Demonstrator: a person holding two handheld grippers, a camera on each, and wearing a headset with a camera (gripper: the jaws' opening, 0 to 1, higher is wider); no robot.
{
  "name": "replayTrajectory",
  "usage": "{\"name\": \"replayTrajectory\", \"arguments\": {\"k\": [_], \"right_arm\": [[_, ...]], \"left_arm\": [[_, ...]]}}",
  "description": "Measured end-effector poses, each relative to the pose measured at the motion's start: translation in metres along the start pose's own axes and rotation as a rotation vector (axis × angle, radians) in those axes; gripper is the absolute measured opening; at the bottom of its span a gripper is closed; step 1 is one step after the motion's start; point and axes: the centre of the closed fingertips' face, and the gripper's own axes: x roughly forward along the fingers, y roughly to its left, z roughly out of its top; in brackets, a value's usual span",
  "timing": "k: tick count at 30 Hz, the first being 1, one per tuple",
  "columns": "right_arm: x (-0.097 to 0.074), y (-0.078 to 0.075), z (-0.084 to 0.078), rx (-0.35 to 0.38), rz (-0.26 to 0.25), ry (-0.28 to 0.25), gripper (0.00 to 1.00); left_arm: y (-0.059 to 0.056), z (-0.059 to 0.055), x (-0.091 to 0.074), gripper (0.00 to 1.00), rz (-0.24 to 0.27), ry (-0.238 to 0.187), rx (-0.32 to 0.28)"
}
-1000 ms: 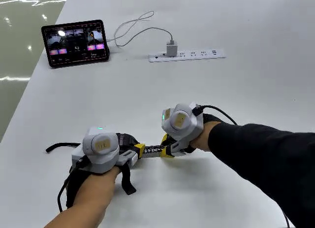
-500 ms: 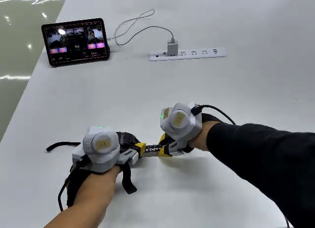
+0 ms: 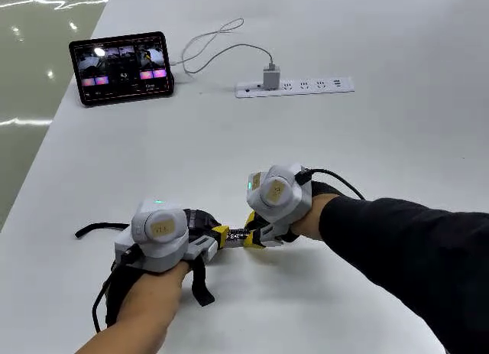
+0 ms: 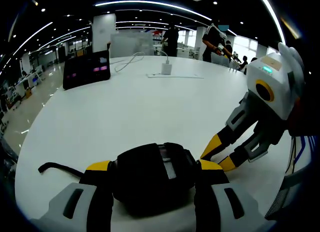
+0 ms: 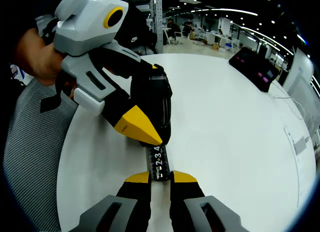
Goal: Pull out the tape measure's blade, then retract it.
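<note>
**Q:** Where does the tape measure (image 4: 152,179) sit in relation to the two hand-held grippers?

**A:** It is at the near end of the white table (image 3: 306,140), clamped between the yellow-tipped jaws of the left gripper (image 4: 155,167). One jaw presses each side of the case. The case rests on the tabletop, its mouth turned toward the right gripper (image 5: 160,178). That gripper's jaws are closed on the end of the blade (image 5: 158,162). The two grippers are close together, nearly tip to tip, with only a short run of blade between them.

**Q:** And how does the tape measure look?

**A:** The case is black, rounded and chunky, with a grey strip down its front face. The exposed blade is a short dark band with pale digits, and the right gripper view shows 2, 3 and 4. It lies flat and straight just above the table. A black strap (image 4: 55,168) trails from the case across the tabletop on the left.

**Q:** What else is on the table?

**A:** At the far end, well away from the work, there are a lit tablet (image 3: 122,66) and a white power strip (image 3: 306,86) with a charger (image 3: 271,76) plugged in.
</note>
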Motion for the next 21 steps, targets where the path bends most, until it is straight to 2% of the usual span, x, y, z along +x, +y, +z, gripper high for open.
{"name": "replayTrajectory", "arguments": {"k": [8,21], "right_arm": [[0.0032,-0.0017,0.0042,-0.002,-0.012,-0.023,0.1],[0.0077,-0.0012,0.0091,0.01,-0.002,-0.048,0.1]], "left_arm": [[0.001,0.0003,0.0006,0.61,0.003,0.002,-0.004],[0.0011,0.0007,0.0,0.61,0.002,0.003,-0.011]]}}
